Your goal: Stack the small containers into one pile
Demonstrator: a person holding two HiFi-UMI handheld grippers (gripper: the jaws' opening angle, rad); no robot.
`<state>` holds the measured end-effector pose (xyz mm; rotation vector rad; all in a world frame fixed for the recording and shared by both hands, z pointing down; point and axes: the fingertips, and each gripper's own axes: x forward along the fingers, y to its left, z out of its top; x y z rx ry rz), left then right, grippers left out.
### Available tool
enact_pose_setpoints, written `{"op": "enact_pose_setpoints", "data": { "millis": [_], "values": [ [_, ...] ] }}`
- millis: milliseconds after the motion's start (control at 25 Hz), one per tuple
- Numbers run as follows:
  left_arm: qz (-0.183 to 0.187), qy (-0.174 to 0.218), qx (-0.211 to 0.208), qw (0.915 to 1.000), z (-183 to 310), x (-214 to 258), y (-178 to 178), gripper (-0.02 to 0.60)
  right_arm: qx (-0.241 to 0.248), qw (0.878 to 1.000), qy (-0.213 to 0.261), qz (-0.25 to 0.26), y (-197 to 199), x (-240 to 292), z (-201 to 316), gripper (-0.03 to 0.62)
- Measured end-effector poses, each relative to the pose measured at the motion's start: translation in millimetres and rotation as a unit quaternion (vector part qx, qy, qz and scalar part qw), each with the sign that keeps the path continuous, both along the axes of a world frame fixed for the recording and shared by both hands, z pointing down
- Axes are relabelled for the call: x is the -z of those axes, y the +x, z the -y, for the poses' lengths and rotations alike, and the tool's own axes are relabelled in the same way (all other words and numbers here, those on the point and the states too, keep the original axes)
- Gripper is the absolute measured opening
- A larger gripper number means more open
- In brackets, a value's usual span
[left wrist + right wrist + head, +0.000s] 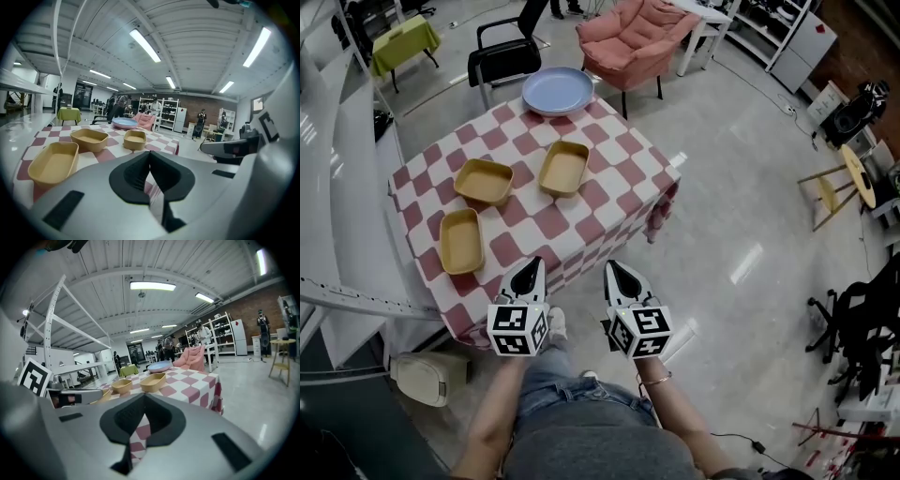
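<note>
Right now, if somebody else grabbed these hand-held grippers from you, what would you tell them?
The left hand-held gripper is shut and empty, held by the table's near edge. The right hand-held gripper is beside it, also shut and empty.
Three containers lie apart on the table: near container, middle container, far container. A plate sits at the far edge.
Done: nothing stacked yet.
Left: put all three into one pile.

The person wears a grey top (600, 452), blue jeans (567, 392) and a thin bracelet (655, 379); the left gripper (533, 262) and right gripper (613, 267) carry black-and-white marker cubes (517, 329).
</note>
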<state>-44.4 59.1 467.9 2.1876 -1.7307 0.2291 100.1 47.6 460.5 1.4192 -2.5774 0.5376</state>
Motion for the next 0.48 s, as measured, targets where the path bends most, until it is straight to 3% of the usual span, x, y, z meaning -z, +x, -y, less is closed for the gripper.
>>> {"op": "enact_pose_setpoints", "data": {
  "millis": [480],
  "values": [
    [0.005,-0.028,-0.013,0.9995,82.8,-12.1,-51.5,0.017,-0.001,1.000,-0.017,-0.019,-63.8,-6.5,86.2,0.009]
  ]
}}
